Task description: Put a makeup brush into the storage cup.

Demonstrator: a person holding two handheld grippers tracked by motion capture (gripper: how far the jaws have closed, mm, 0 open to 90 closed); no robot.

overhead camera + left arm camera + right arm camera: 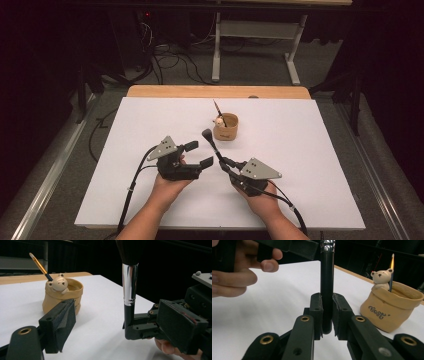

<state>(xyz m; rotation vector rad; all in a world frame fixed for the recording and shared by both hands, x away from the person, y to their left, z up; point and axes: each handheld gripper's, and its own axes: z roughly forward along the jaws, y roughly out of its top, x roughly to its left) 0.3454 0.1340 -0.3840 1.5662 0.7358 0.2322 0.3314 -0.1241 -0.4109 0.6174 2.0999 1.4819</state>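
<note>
Brush [212,145] stands clamped by its black handle between the pads of my right gripper [223,162], bristles up and tilted toward the tan bear pot [226,127] (a thin yellow-handled brush [218,110] leans in it). My left gripper [198,153] gapes wide just beside the brush, holding nothing, over the white table [310,165].

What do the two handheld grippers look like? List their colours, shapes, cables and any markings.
The left gripper and the right gripper are both matt black, each with two blocky jaws. Each carries a grey three-cornered plate with small dark dots on top, and a black cable trails from each towards the table's near edge. Brass-coloured rivets ring the jaw linkages. The person's forearms are bare, with no sleeves or gloves.
</note>
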